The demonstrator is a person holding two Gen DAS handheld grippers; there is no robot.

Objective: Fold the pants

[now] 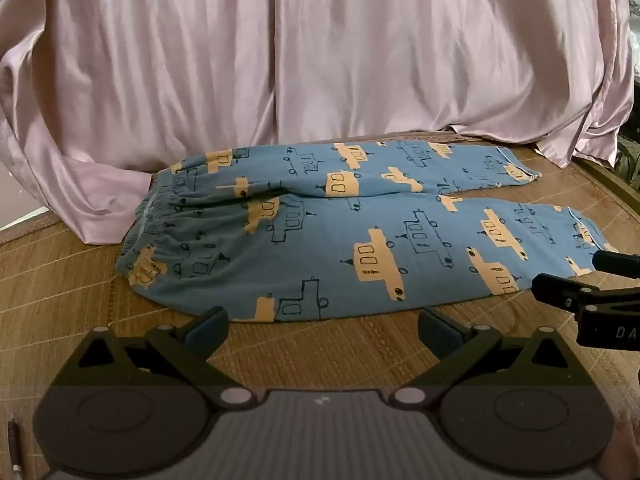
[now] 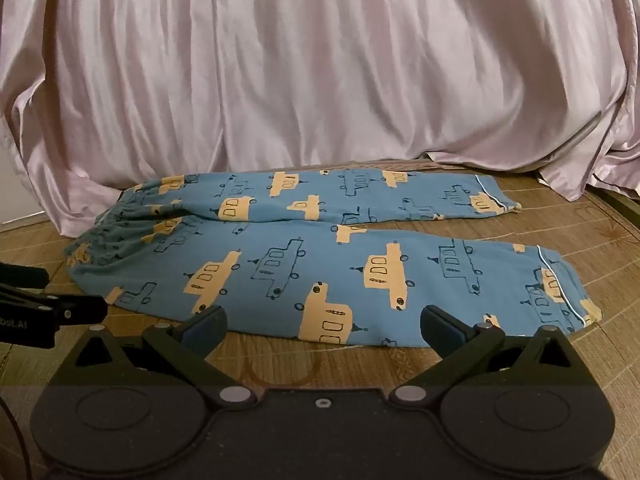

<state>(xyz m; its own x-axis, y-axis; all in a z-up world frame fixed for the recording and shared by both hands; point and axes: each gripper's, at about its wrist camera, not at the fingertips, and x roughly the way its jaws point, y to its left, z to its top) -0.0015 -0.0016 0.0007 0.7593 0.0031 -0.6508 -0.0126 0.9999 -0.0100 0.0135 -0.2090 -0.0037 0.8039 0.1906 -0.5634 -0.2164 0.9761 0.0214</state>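
Note:
Blue pants [image 1: 320, 232] printed with yellow and outlined cars lie flat on a woven bamboo mat [image 1: 60, 280], waistband to the left, both legs stretching right and slightly apart. My left gripper [image 1: 322, 326] is open just in front of the near leg's hem edge, nothing between its fingers. The right gripper [image 1: 568, 276] shows at the right edge of that view, over the near leg's cuff. In the right wrist view the pants [image 2: 320, 256] lie ahead, my right gripper [image 2: 323, 325] is open at the near leg's front edge, and the left gripper [image 2: 56, 300] pokes in from the left.
A pink satin sheet [image 1: 280, 60] hangs like a wall right behind the pants and spills onto the mat at the left [image 1: 80, 184]. The mat's dark right edge [image 2: 624, 204] runs behind the cuffs. Bare mat [image 2: 560, 360] lies in front of the pants.

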